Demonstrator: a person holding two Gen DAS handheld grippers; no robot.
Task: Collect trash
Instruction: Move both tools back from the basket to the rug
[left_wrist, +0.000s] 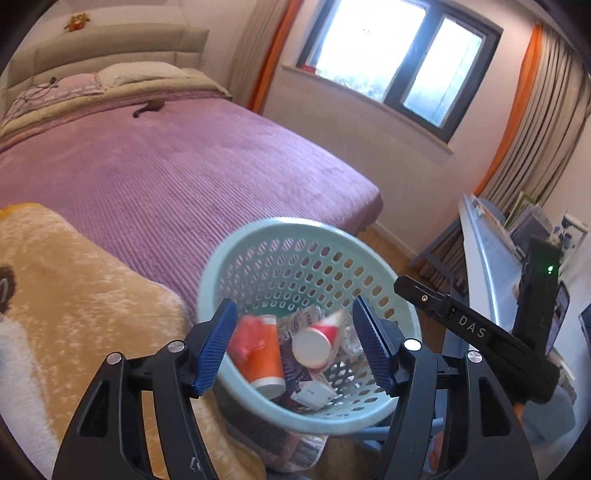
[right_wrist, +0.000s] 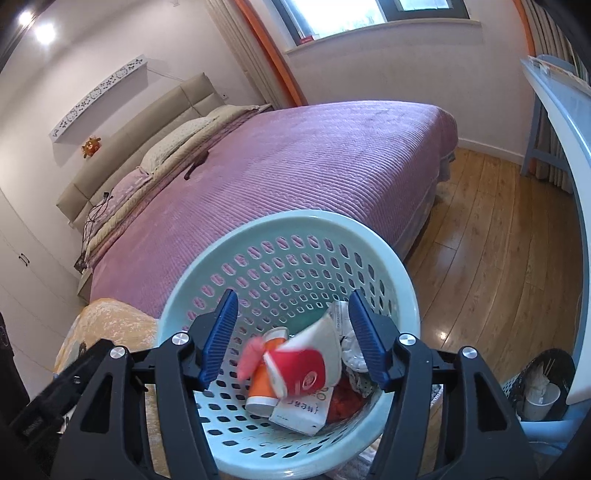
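Below both grippers we see the basket (left_wrist: 258, 236) holding the trash: left gripper (left_wrist: 295, 345) spread, empty, cups (left_wrist: 312, 347) lower centre between its fingers; right gripper (right_wrist: 291, 339) likewise spread over it.

Basket (left_wrist: 258, 236), pale green perforated plastic, round, tilted, beside the near corner of the bed. Contents heaped at the bottom: orange paper cup (left_wrist: 263, 356) on its side; red-and-white cup (right_wrist: 304, 373) tipped over; white printed carton (right_wrist: 301, 410); crumpled wrappers (right_wrist: 352, 349).
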